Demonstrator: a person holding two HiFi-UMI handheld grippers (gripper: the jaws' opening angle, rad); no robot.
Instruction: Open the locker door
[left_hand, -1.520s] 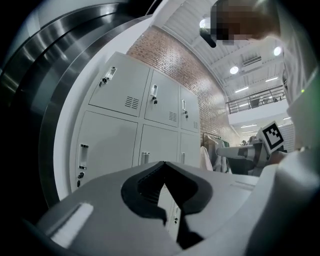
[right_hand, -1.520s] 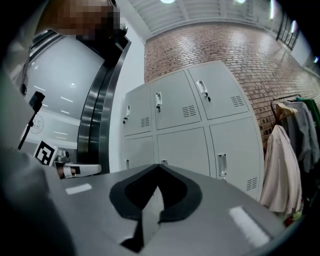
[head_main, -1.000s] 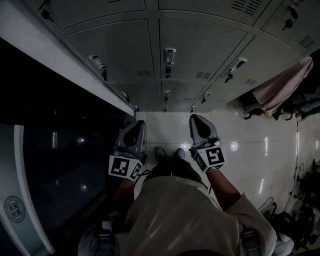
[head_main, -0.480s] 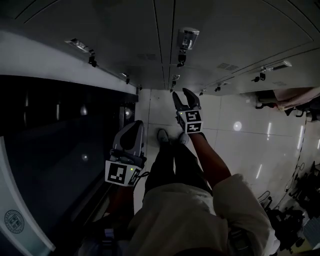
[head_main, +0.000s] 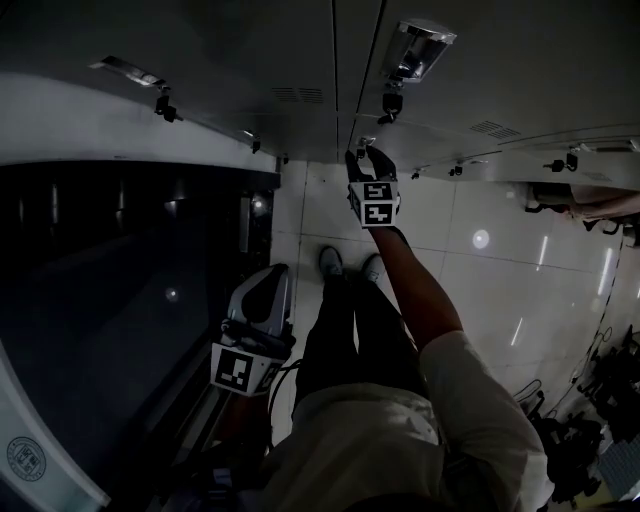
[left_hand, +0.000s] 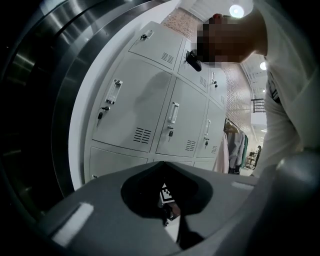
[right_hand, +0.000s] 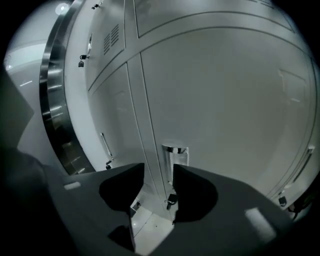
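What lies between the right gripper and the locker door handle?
Nothing lies there. In the right gripper view the right gripper, jaws apart, looks straight at the handle, with the key just below it.

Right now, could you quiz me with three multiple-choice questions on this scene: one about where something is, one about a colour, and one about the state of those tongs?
1. Where are the right tongs?
A) deep inside an open locker
B) up at a locker door handle
C) lying on a table

2. What colour are the locker doors?
A) red
B) green
C) pale grey

3. How do the right tongs' jaws stand?
A) apart, gripping nothing
B) clamped on the handle
C) shut on a cloth

Answers:
1 B: the head view shows them held out at the door.
2 C: the left gripper view shows the doors well lit.
3 A: the right gripper view shows a gap between the jaws, with the handle just beyond their tips.
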